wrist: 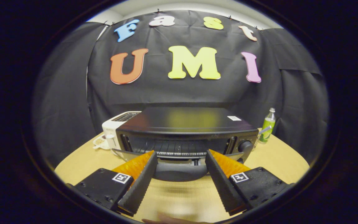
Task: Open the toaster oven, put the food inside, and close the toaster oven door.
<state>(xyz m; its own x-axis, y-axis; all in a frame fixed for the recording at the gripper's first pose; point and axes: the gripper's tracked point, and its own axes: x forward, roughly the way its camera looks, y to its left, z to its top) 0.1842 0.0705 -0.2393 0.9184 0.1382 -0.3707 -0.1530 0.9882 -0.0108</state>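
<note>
Door (179, 169) of toaster oven (186, 130) hangs folded down, cavity and rack exposed. Gripper (180, 157) fingers spread wide, holding nothing, tips flanking the door's curved handle. No food seen between or ahead of them. Judgement: fetch food next, carry it level over the lowered door, and set it well onto the rack. Tan round table (278, 158); white toaster (115, 129) far left, green bottle (267, 126) far right.
</note>
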